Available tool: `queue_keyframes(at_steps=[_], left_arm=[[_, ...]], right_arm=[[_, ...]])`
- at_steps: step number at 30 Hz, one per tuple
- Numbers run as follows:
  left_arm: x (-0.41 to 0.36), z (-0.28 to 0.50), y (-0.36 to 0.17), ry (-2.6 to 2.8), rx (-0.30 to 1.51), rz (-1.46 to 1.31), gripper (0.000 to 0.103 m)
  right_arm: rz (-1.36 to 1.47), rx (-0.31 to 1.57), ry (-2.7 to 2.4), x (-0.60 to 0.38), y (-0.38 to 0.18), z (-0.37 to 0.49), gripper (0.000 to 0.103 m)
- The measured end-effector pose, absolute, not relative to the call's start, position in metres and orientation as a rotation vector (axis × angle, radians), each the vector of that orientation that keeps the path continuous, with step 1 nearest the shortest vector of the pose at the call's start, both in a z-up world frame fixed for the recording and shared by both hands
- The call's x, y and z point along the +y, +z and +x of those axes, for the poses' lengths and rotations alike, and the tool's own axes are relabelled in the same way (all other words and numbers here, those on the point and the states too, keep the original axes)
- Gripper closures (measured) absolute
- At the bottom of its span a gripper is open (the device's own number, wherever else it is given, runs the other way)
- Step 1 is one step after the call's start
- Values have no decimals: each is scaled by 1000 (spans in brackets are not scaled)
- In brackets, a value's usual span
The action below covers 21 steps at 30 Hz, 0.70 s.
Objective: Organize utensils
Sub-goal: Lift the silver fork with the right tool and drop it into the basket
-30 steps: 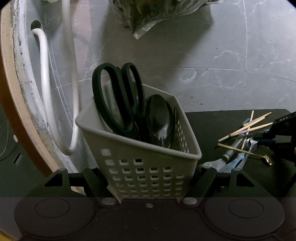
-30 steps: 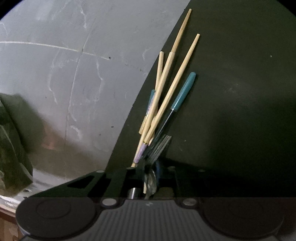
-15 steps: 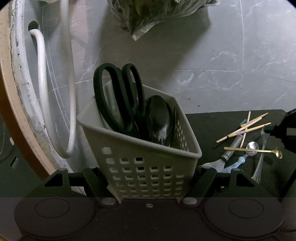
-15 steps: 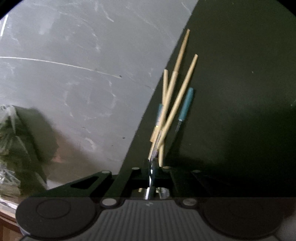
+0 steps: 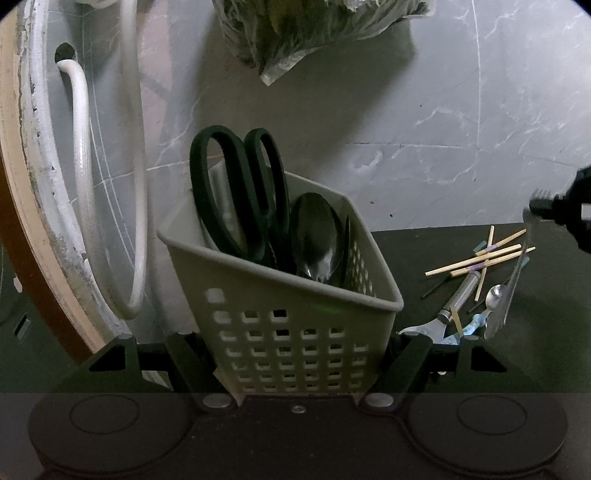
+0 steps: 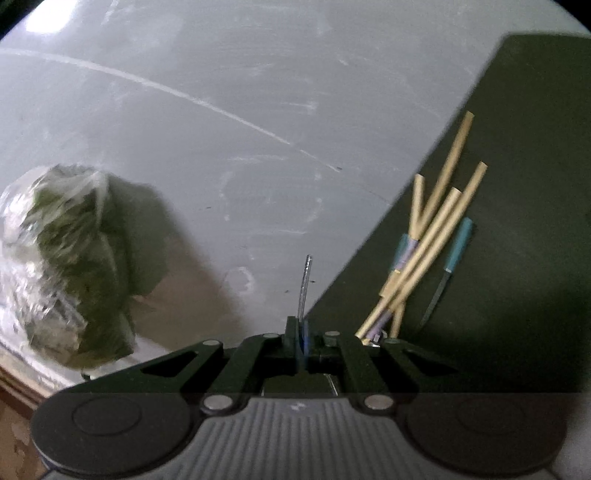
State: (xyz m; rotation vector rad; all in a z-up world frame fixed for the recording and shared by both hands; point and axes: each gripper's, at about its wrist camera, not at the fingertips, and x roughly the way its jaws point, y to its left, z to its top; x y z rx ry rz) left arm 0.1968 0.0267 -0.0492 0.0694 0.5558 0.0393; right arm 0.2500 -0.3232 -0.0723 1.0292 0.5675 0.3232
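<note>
My left gripper [image 5: 299, 354] is shut on a beige perforated basket [image 5: 258, 258], one finger on each side wall. Black-handled scissors [image 5: 236, 192] and a dark metal spoon [image 5: 317, 236] stand in it. At the right edge of the left wrist view my right gripper [image 5: 554, 208] is shut on a metal fork [image 5: 511, 288], which hangs blurred above the dark mat [image 5: 406, 258]. In the right wrist view the right gripper [image 6: 301, 332] pinches the fork's thin metal edge [image 6: 306, 280]. Wooden chopsticks [image 5: 480, 258] [image 6: 439, 236] lie on the mat.
A small spoon [image 5: 495, 295], a silver-handled utensil [image 5: 458, 299] and a teal-handled pick [image 6: 456, 243] lie beside the chopsticks. A plastic bag of greens [image 5: 314, 33] [image 6: 62, 266] sits on the grey marble counter. White hoses [image 5: 81, 147] run along the left edge.
My right gripper closed on the fork and rose off the mat with it, and its view swung left to take in the bag of greens. The left gripper and basket stayed put.
</note>
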Motion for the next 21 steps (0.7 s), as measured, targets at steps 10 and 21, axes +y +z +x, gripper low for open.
queue_keyframes(at_steps=[10, 21], left_arm=[[26, 193, -49, 37, 548, 69, 26], [25, 192, -49, 38, 545, 66, 26]], right_arm=[[927, 448, 586, -278, 7, 246, 100], [780, 466, 862, -193, 43, 243, 100]])
